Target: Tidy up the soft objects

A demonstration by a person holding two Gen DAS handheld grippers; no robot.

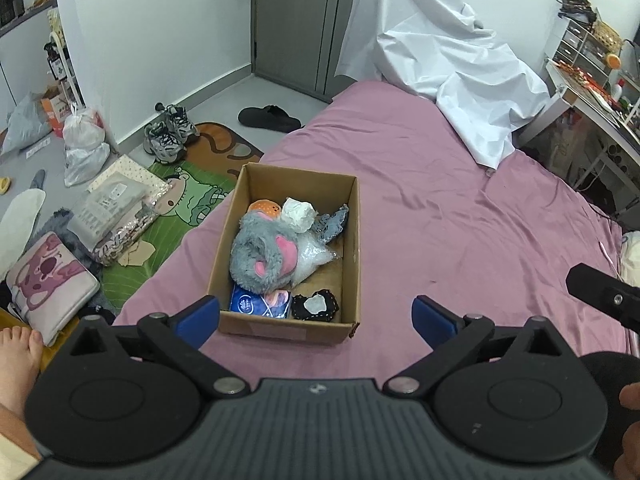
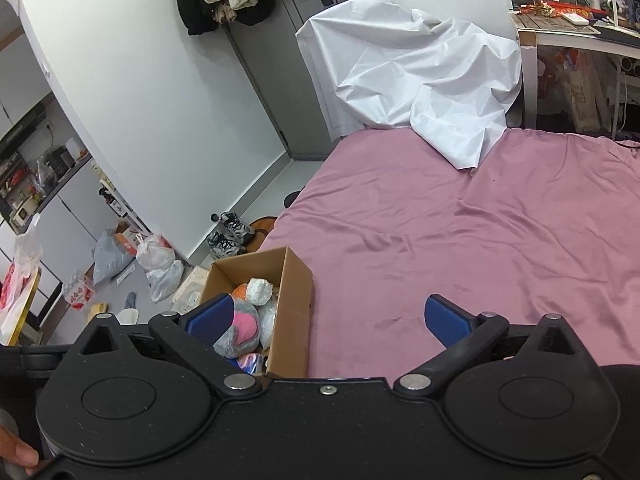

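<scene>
A cardboard box [image 1: 351, 240] stands on the pink bed [image 1: 460, 232] near its left edge. Inside lie a grey and pink plush toy [image 1: 262, 254], an orange ball [image 1: 266, 207], a white wad [image 1: 298, 214], a blue packet [image 1: 256, 304], a black patch [image 1: 316, 305] and a clear plastic bag [image 1: 316, 254]. My left gripper [image 1: 316, 318] hangs open above the box's near end, nothing between its blue pads. In the right wrist view the box [image 2: 294, 304] sits low left; my right gripper [image 2: 332, 320] is open and empty, its left pad [image 2: 212, 316] over the plush toy [image 2: 240, 330].
A white sheet [image 1: 444, 64] is heaped at the bed's far end. A desk with clutter [image 1: 592, 76] stands at the right. The floor at the left holds shoes [image 1: 170, 136], a slipper [image 1: 270, 118], plastic bags [image 1: 86, 144], a green mat [image 1: 188, 200] and a pink pouch [image 1: 48, 280]. A bare foot [image 1: 18, 360] shows at the lower left.
</scene>
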